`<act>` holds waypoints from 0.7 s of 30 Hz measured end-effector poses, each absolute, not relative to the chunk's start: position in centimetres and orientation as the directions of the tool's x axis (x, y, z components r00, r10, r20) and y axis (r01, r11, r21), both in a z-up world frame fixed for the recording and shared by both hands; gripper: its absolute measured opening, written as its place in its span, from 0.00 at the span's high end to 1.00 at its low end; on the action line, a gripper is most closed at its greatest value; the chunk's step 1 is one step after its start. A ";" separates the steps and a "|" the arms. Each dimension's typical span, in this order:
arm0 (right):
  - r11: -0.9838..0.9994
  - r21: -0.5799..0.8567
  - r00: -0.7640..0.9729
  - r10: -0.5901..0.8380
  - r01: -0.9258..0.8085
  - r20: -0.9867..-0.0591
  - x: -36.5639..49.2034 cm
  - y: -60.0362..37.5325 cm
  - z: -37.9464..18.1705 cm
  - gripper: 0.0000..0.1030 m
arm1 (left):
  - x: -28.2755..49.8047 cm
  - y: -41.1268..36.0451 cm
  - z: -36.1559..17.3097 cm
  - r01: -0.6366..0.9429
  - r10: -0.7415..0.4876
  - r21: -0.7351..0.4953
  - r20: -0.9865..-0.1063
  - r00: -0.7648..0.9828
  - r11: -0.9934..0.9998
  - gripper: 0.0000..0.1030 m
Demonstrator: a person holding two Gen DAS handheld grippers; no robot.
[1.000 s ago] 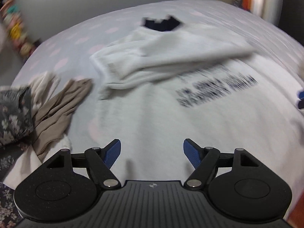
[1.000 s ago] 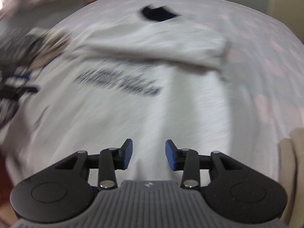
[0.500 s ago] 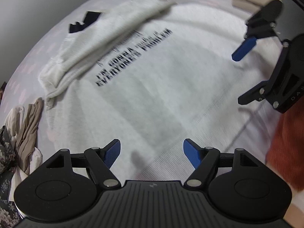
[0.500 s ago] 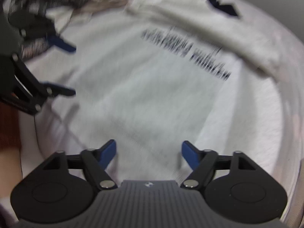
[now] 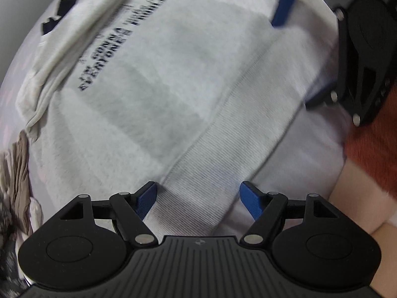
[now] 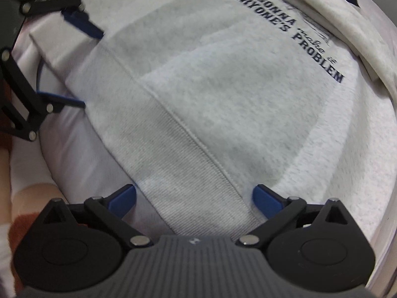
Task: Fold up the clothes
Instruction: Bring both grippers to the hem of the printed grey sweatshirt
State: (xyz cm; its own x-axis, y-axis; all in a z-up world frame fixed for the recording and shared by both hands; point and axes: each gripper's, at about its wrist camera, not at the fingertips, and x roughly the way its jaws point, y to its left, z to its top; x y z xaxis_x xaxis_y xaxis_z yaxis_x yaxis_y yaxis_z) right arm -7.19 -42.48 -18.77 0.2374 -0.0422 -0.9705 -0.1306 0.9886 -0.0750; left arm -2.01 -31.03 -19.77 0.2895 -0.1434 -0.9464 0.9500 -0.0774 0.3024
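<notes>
A light grey sweatshirt [image 5: 173, 79] with dark printed text lies flat on the bed; it also fills the right wrist view [image 6: 223, 94]. Its sleeves are folded across the chest near the dark collar [image 5: 59, 10]. My left gripper [image 5: 198, 200] is open, its blue fingers on either side of the ribbed bottom hem [image 5: 218, 173]. My right gripper [image 6: 194, 200] is open too, its fingers on either side of the same hem [image 6: 178, 173] further along. Each gripper shows in the other's view: the right one [image 5: 297, 62] and the left one [image 6: 84, 67], both open.
A pile of beige and floral clothes [image 5: 17, 186] lies at the left of the sweatshirt. The pale bedsheet [image 6: 67, 154] shows under the hem. The person's rust-coloured sleeve [image 5: 367, 154] is at the right edge.
Both grippers have come down from above the chest to the bottom hem, now much closer to the cloth. The right gripper has opened wider. The sweatshirt has not moved.
</notes>
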 end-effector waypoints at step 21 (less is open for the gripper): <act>0.980 -0.117 0.241 -0.077 -0.160 -0.968 -7.6 -42.5 -19.3 0.00 | -1.7 -30.7 -21.7 0.935 -0.084 0.329 -0.944 0.320 -0.132 0.00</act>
